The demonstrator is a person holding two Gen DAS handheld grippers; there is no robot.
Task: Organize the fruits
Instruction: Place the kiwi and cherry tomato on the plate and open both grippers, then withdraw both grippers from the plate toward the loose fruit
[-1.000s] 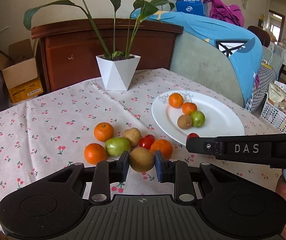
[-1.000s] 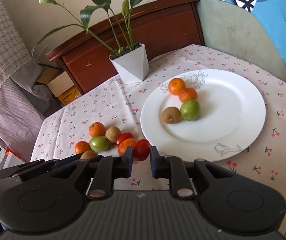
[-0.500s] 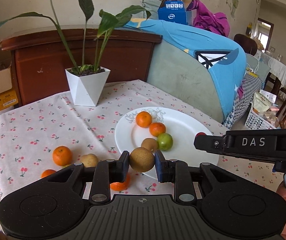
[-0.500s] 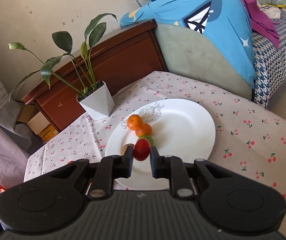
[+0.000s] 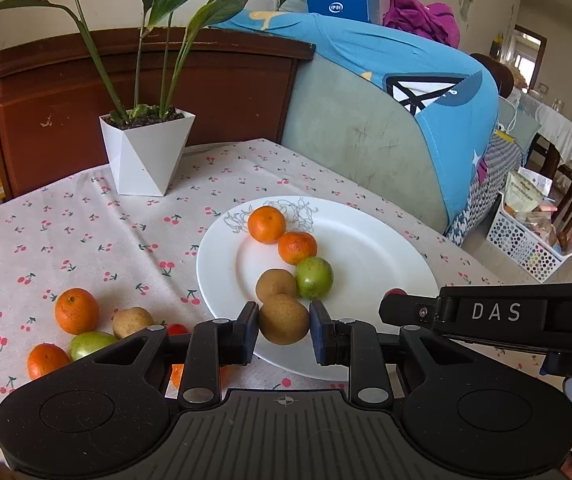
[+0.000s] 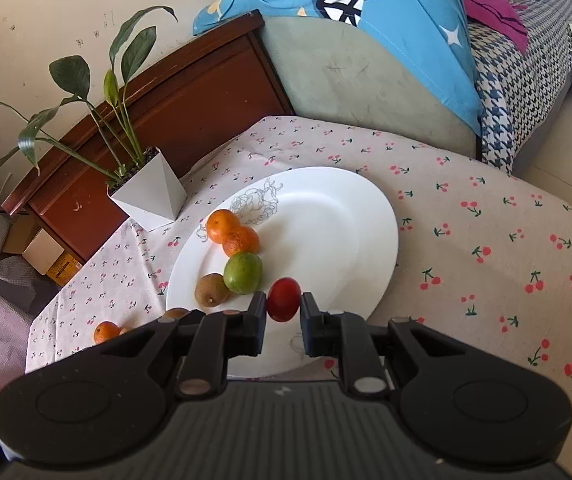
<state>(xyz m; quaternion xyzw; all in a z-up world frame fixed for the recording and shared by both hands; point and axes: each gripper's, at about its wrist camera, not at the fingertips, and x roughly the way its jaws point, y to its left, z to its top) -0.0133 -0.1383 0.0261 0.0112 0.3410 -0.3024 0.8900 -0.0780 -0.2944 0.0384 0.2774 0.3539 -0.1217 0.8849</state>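
the left gripper (image 5: 284, 330) has its fingers drawn in to a moderate gap and clamped on a brown kiwi (image 5: 284, 319), one pad on each side of it, holding it over the near rim of the white plate (image 5: 377, 248). the kiwi reads as nearly round, so its long axis is hard to call. the right gripper (image 6: 284, 312) is closed to a narrower gap on a red tomato (image 6: 284, 299), which stands with its long axis roughly upright between the pads, above the near part of the plate (image 6: 337, 220). on the plate lie two oranges (image 5: 266, 224), a green fruit (image 5: 313, 278) and a second kiwi (image 5: 276, 285) in a touching line that runs from the drawn flower at the far rim towards the grippers. to the left on the cherry-print tablecloth (image 5: 86, 232) sit the loose fruits: an orange (image 5: 76, 311), another orange (image 5: 47, 360), a green one (image 5: 90, 344) and a brown one (image 5: 132, 321), with a red one and one more orange mostly hidden behind the left gripper's body. in the left view the right gripper's side covers all but a sliver of the tomato. a white planter (image 5: 148, 152) stands at the far edge of the table.
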